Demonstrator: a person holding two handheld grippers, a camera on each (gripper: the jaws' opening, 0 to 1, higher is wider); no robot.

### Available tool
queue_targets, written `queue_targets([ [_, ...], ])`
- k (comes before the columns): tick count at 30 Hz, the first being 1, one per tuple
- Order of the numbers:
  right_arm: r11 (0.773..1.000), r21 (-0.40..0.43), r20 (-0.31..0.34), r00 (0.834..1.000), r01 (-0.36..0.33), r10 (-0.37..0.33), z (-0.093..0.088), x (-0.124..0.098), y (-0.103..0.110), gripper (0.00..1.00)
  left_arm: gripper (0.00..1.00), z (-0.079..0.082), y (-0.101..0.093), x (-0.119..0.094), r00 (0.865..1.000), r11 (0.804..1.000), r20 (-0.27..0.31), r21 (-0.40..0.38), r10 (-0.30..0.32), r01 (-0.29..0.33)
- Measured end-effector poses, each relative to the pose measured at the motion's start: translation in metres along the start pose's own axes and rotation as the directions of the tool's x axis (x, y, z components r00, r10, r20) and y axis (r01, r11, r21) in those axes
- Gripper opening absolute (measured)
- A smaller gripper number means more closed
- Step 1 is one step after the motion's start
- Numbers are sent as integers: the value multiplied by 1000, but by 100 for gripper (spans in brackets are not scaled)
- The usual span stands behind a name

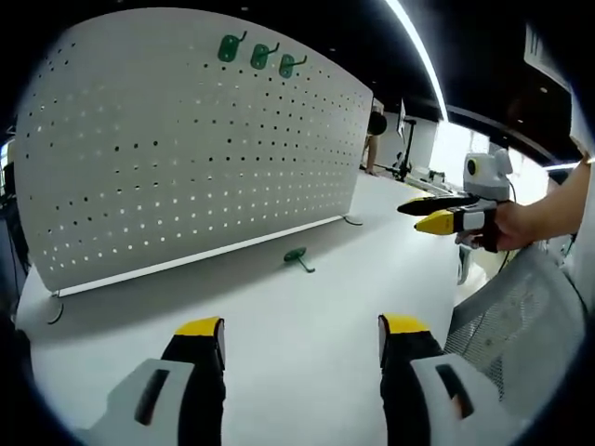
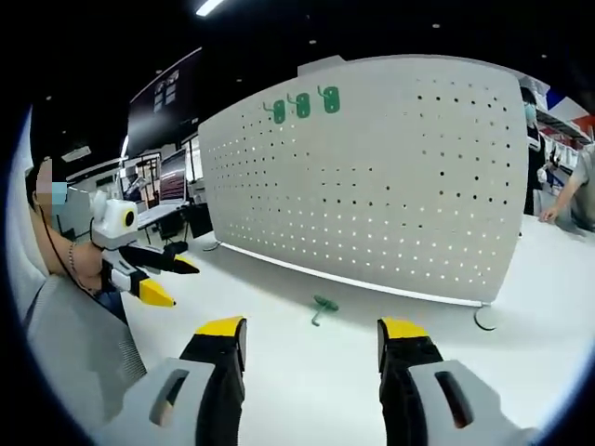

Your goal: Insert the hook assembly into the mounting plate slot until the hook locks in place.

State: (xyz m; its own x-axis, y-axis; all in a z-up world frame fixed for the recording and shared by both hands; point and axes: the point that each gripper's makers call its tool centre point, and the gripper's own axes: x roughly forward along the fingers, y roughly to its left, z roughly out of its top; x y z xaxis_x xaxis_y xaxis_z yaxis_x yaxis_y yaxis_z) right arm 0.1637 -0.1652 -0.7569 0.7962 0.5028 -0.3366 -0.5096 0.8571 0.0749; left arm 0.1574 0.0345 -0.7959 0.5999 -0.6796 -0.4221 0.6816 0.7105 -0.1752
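A white pegboard point(image 1: 186, 149) point(image 2: 372, 167) stands upright on the white table, with three green hooks point(image 1: 258, 54) point(image 2: 302, 103) hung along its top edge. One loose green hook point(image 1: 297, 257) point(image 2: 322, 307) lies on the table just in front of the board. My left gripper point(image 1: 302, 339) is open and empty, well short of the loose hook; it appears from the side in the right gripper view point(image 2: 172, 279). My right gripper point(image 2: 311, 339) is open and empty too, with the hook ahead between its jaws; it enters the left gripper view point(image 1: 429, 212) from the right, held by a hand.
The pegboard rests on small feet point(image 1: 56, 311) point(image 2: 483, 321). A person in a grey mesh sleeve point(image 1: 507, 316) holds the grippers. Monitors point(image 2: 158, 177) stand behind at the left of the right gripper view. Another person point(image 2: 576, 190) leans on the table far right.
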Motion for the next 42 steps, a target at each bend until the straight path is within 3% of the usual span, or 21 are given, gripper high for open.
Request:
queue_targets([
  [42,999,40,-78,997,-23,26,-19,2,5,56,68,-1,3,-1,1000,1000,-5,-12,7,-7],
])
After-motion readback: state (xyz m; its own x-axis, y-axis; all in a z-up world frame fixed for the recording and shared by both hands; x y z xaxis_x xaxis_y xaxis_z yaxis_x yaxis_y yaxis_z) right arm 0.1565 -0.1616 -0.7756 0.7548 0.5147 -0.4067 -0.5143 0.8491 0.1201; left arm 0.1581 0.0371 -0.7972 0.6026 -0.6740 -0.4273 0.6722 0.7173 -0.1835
